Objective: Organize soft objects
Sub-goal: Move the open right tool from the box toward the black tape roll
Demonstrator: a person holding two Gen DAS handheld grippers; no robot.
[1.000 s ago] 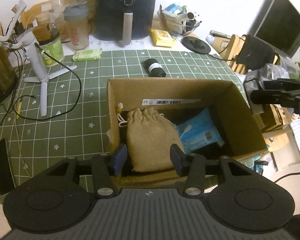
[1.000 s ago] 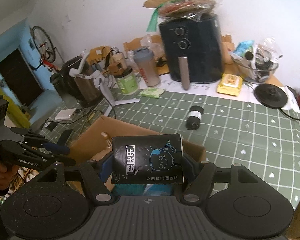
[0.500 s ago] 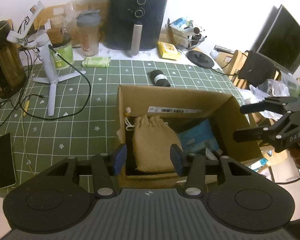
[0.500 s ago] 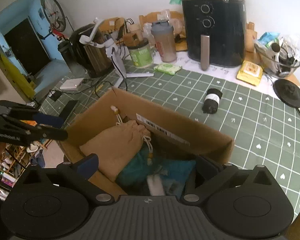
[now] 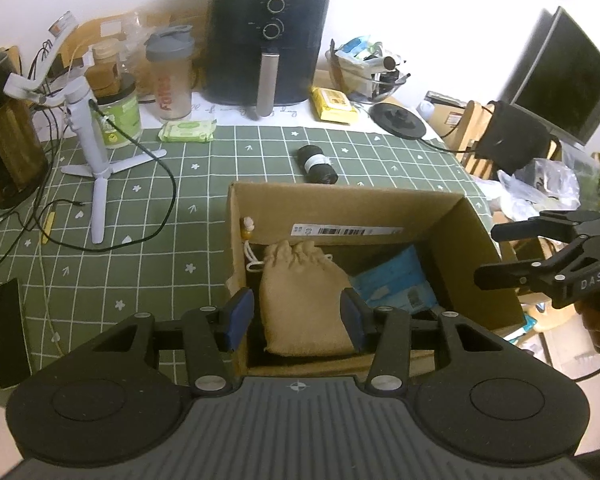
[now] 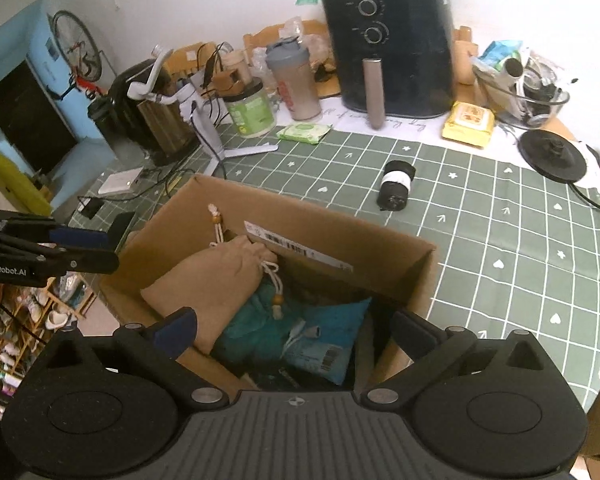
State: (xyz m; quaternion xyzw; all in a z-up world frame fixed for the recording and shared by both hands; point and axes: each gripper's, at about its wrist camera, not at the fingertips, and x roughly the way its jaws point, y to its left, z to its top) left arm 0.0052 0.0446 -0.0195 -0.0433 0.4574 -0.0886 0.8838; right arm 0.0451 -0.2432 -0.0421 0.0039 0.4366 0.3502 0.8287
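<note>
Right hand-held gripper [image 6: 294, 330] had just opened wide, nothing between its jaws, above cardboard box [image 6: 404, 276] | left hand-held gripper [image 5: 296, 316] half open, empty, over box's near edge | tan drawstring pouch [image 5: 304, 300] and blue packet [image 6: 324, 344] lay inside box on counter [image 6: 500, 240]

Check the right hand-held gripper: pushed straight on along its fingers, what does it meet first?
Most likely the crumpled teal-blue plastic pack lying in the open brown cardboard box. The right hand-held gripper, jaws wide and empty, points down into it. Depth is unclear; the tan drawstring cloth pouch lies left of that line.
</note>
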